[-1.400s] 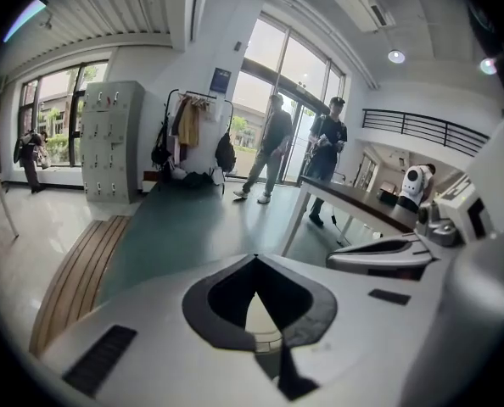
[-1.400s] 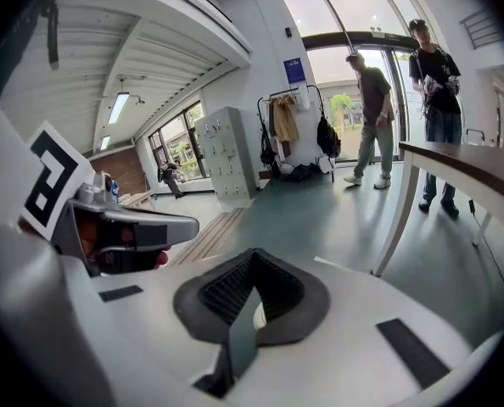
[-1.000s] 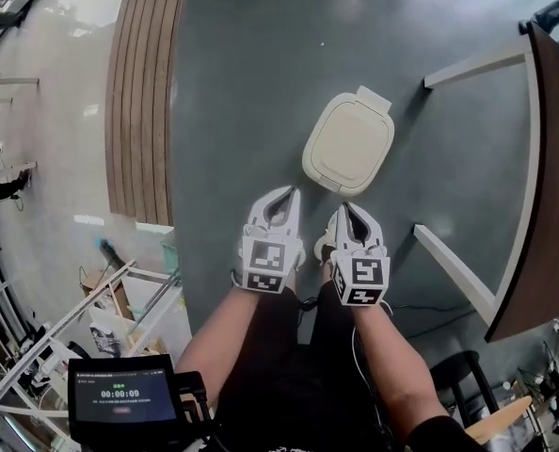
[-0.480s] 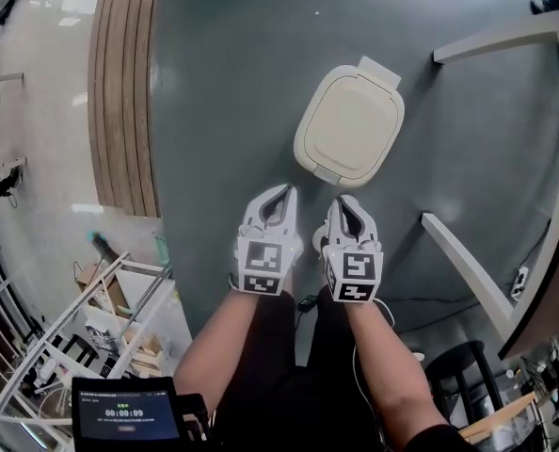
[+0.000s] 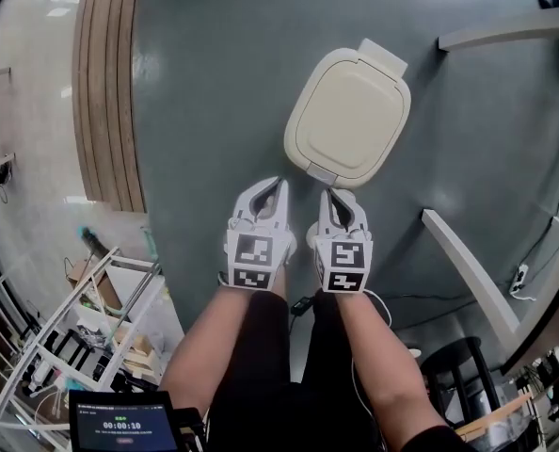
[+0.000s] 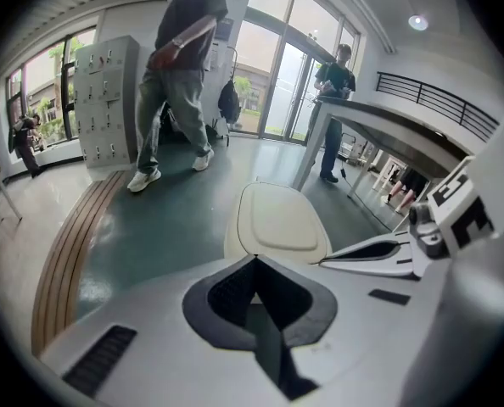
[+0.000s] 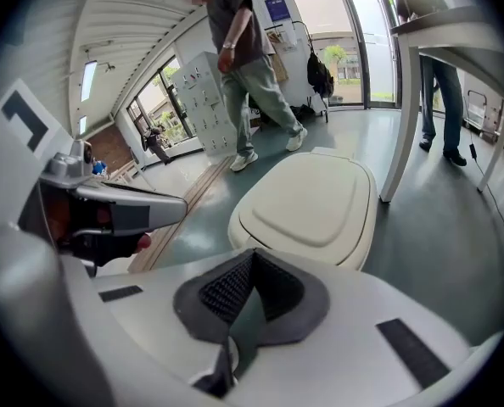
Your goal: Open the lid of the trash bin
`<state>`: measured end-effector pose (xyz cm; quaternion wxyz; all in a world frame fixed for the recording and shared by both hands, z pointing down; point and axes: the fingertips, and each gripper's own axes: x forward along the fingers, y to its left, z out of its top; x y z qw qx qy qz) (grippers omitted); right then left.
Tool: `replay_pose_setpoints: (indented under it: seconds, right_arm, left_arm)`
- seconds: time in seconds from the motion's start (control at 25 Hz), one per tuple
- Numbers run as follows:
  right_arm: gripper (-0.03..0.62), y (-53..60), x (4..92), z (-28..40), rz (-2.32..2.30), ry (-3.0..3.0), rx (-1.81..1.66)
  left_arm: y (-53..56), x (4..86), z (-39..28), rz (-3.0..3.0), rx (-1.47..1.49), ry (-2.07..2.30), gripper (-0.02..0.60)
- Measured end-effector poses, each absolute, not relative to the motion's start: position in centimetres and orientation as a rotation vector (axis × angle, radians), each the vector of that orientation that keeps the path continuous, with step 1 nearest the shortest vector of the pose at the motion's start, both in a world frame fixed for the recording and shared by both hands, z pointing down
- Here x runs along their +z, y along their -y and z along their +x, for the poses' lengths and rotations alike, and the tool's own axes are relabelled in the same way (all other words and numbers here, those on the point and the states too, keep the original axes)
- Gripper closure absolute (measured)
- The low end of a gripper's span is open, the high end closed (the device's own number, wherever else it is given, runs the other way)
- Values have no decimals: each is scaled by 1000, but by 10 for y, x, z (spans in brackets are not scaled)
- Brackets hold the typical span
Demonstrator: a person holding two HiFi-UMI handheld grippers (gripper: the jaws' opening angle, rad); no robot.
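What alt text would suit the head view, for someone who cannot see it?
Seen from above, a cream trash bin with its lid shut stands on a grey-green floor. A person holds the left hand-held gripper and right hand-held gripper side by side, pointing at its near edge, both with jaws closed and empty.

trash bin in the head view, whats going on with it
A person stands over a cream trash bin on the green floor, holding a gripper in each hand. The left gripper and right gripper are both shut with nothing between their jaws, and they point at the bin's near front edge. The lid is closed, so the opening has not started yet.
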<state>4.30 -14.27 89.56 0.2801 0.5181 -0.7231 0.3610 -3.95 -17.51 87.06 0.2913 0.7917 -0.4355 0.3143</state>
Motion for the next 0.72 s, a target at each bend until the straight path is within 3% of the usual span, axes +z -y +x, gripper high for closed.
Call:
replay_pose_setpoints:
  seconds: [0.72]
  right_arm:
    - [591, 152, 941, 38, 1356, 1869, 1022]
  left_arm:
    - [163, 898, -24, 2109, 879, 1116, 583]
